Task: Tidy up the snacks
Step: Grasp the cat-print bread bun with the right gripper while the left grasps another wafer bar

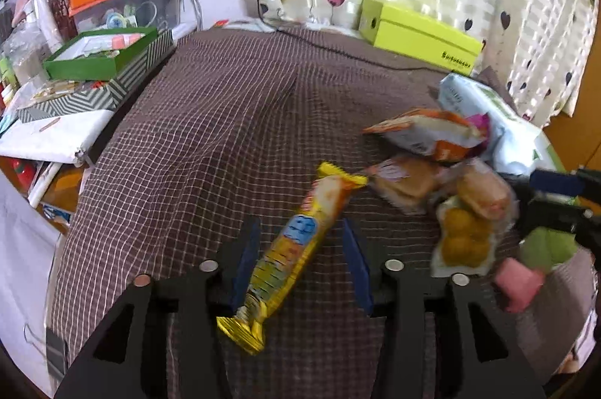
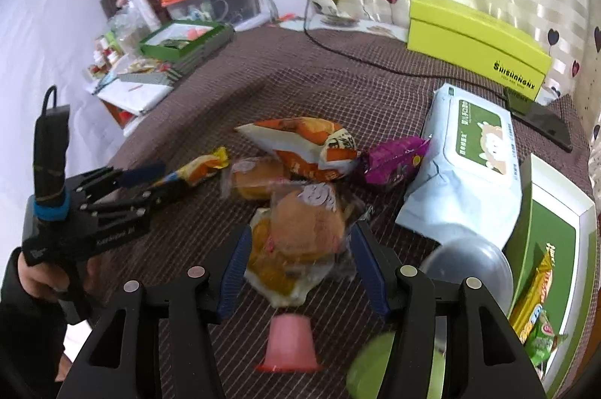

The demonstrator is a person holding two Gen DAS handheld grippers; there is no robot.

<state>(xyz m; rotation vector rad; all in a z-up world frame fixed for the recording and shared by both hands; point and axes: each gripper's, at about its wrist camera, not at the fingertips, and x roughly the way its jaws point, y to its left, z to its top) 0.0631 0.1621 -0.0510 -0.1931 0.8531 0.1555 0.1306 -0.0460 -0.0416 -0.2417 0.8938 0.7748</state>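
A long yellow snack bar (image 1: 296,248) lies on the brown checked cloth (image 1: 210,121) between the blue pads of my open left gripper (image 1: 300,241); the pads stand apart from it. It also shows in the right wrist view (image 2: 195,170). My right gripper (image 2: 302,241) is open around a clear-wrapped bun (image 2: 306,222) lying on a yellow snack pack (image 2: 274,267). Beyond lie another wrapped bun (image 2: 255,179), an orange-white bag (image 2: 308,147) and a purple pack (image 2: 394,158).
A pink jelly cup (image 2: 291,342) and a green cup (image 2: 372,365) sit near my right gripper. A wet-wipe pack (image 2: 469,158), a green-white box (image 2: 556,233) holding snacks, a lime box (image 2: 477,46) and a phone (image 2: 541,121) are at right. Cluttered boxes (image 1: 109,57) stand at left.
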